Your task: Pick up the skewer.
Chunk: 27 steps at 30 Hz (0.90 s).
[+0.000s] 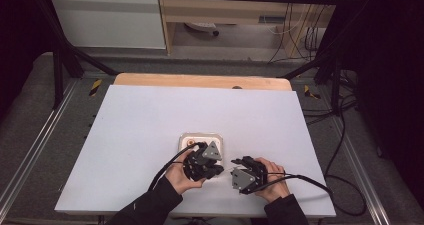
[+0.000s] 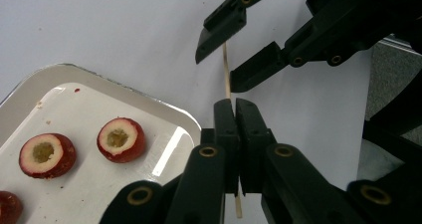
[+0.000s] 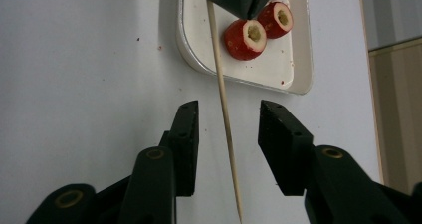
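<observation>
The left gripper (image 2: 234, 109) clamps a thin wooden skewer (image 3: 224, 104) just beside the white tray (image 2: 30, 82) of cored red fruit halves (image 2: 121, 139), while the right gripper (image 3: 226, 129) straddles the skewer's free end, jaws apart and not pressing it.

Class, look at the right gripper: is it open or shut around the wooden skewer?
Open. In the right gripper view, the right gripper has the wooden skewer between its jaws, with clear gaps on both sides; neither pad touches it.
</observation>
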Each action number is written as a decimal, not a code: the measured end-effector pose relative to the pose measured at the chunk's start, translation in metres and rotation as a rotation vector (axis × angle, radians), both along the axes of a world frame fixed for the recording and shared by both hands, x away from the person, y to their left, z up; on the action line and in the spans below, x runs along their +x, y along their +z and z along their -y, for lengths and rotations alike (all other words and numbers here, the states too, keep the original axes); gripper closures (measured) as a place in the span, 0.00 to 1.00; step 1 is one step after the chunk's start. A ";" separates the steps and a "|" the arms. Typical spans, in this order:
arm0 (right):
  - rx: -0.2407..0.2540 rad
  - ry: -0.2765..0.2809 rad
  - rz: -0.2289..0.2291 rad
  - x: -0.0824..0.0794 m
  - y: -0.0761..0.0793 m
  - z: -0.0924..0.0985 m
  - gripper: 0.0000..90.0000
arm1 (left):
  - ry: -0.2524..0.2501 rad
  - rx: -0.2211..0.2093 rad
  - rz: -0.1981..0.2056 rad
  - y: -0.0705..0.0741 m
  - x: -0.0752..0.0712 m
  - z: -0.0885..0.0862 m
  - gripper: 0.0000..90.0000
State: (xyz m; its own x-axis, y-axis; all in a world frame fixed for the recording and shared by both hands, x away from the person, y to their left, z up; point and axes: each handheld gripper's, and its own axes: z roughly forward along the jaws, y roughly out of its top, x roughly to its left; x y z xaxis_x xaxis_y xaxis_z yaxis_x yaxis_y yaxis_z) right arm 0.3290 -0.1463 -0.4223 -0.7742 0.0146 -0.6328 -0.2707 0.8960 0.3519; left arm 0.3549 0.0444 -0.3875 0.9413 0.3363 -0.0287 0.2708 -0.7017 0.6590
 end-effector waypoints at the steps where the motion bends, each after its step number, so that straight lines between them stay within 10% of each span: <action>1: -0.008 0.009 0.008 0.000 0.000 0.000 0.72 | -0.002 0.001 0.000 0.000 0.000 0.000 0.98; 27: -0.098 0.110 0.076 -0.003 -0.002 0.000 0.99 | -0.006 -0.003 -0.023 -0.003 0.001 -0.002 0.98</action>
